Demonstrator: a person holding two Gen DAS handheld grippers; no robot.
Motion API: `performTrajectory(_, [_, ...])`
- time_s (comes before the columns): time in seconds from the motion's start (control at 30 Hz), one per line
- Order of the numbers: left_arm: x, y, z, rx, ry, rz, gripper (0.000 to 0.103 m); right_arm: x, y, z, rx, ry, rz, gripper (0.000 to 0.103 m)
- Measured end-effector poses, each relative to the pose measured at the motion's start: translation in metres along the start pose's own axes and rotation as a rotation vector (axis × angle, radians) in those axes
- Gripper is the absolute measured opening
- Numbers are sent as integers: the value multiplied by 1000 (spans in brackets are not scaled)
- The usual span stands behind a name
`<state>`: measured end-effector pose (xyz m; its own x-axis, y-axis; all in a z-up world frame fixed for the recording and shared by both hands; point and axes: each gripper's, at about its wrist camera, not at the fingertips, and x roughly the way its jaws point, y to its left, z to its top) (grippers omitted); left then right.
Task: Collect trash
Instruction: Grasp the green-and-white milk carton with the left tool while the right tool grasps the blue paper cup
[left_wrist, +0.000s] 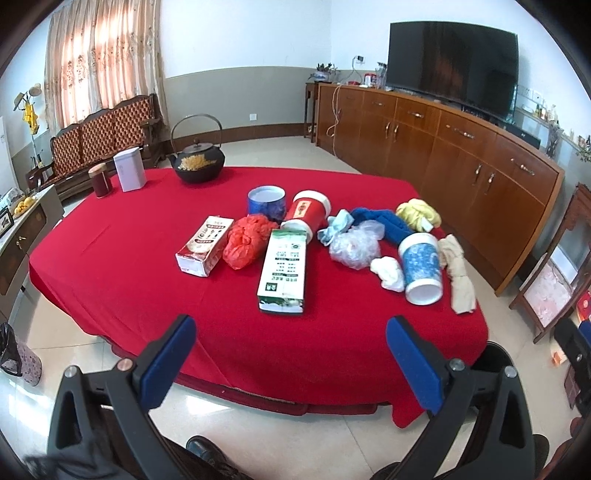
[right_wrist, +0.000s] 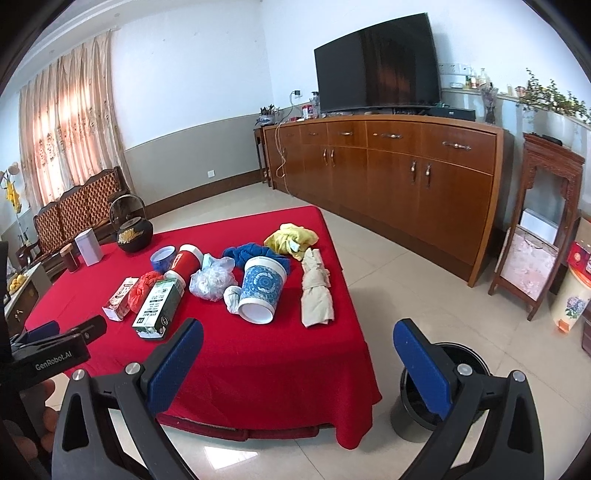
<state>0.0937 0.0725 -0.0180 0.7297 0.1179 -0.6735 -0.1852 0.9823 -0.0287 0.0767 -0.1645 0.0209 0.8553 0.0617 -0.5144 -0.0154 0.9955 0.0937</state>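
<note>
1. Blue-padded left tongs (left_wrist: 291, 363) hang released over the near edge of the desk (left_wrist: 110, 266), grasping nothing; the right tongs (right_wrist: 299, 365) are likewise spread wide and bare. In the right wrist view, the left tool's black body reads "GenRobot.AI".
2. Trash lies in a loose row on the red cloth, left to right: a brown-and-white carton (left_wrist: 205, 245) with print too small to read, a crumpled red bag (left_wrist: 245, 240) touching it, a green-and-white carton (left_wrist: 282, 273) with unreadable lettering, a blue tub (left_wrist: 266, 201), a tipped red cup (left_wrist: 306, 214), a clear bag (left_wrist: 356, 245), a blue cloth (left_wrist: 384, 221), white tissue (left_wrist: 388, 271), a tipped blue patterned cup (left_wrist: 421, 271), a yellow cloth (left_wrist: 417, 214) and a beige rag (left_wrist: 460, 278).
3. A black bin (right_wrist: 436, 391) stands on the tiled floor just beside the desk's right corner.
4. At the far left of the desk sit a jar (left_wrist: 99, 181), a white box (left_wrist: 129, 170) and a black kettle (left_wrist: 199, 162).
5. Behind are curtains (left_wrist: 103, 59), a wooden sofa (left_wrist: 103, 133), a long wooden cabinet (left_wrist: 443, 147) and a dark television (left_wrist: 452, 62).
</note>
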Motion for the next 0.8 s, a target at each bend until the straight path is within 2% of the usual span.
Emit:
performTrajectory(0.4, [68, -2, 16, 26, 74, 3, 103, 92, 28, 25, -34, 59, 46, 103])
performTrajectory(0.53, [88, 0, 20, 23, 85, 7, 103, 111, 33, 29, -36, 74, 57, 103])
performTrajectory(0.8, [117, 4, 27, 25, 107, 22, 97, 156, 43, 35, -38, 111, 87, 103])
